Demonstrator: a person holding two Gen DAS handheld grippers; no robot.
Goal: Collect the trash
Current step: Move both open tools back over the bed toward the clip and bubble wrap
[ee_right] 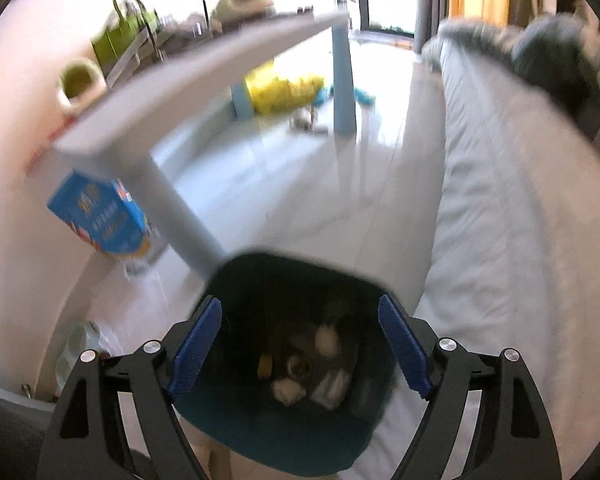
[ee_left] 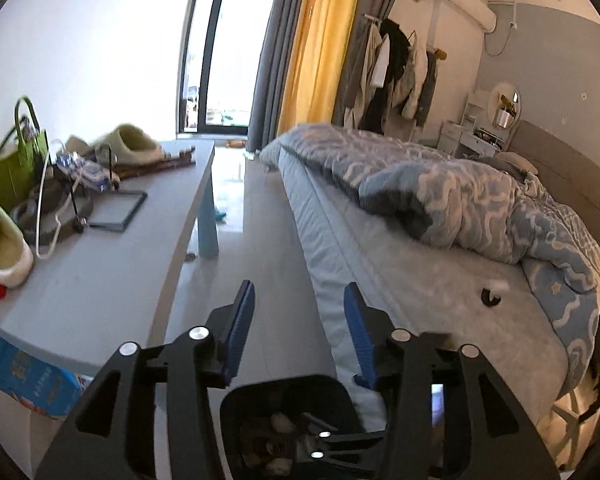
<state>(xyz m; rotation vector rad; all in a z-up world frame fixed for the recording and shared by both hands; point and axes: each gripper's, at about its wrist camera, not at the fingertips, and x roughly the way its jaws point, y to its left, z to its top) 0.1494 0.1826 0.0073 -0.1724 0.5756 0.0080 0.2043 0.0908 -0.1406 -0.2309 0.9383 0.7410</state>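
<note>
- Right gripper (ee_right: 300, 344): jaws spread wide, nothing between the blue pads (ee_right: 198, 346), aimed steeply down into the bin mouth.
- Directly below it: dark teal trash bin (ee_right: 268, 436) on the pale floor, wedged between a table leg and the bed edge; crumpled pale wads and a yellowish scrap (ee_right: 265, 364) lying at the bottom, so some trash already collected.
- Left gripper (ee_left: 300, 320): jaws partly apart, empty too, pointing forward along the aisle between table and bed; bin (ee_left: 260, 404) low in its view, below the fingers, with part of the other tool showing over it.
- Outward on the left: grey table (ee_left: 112, 280) carrying slippers, a green bag (ee_left: 16, 168), cables and clutter; a blue box (ee_left: 32, 380) under its near end.
- Outward on the right: bed (ee_left: 420, 272) with a rumpled blue quilt; a small white wad beside a black ring (ee_left: 492, 294) resting on the sheet, well apart from both tools.
- Judged next target: that wad, ahead and to the right of the left gripper, across the mattress edge; too blurred and small to give any long axis.
- Which hand sits nearer to it: cannot tell, since the right view does not show it.
- Farther off: yellow bag (ee_right: 284, 88) and small bits on the floor under the table's far end.
</note>
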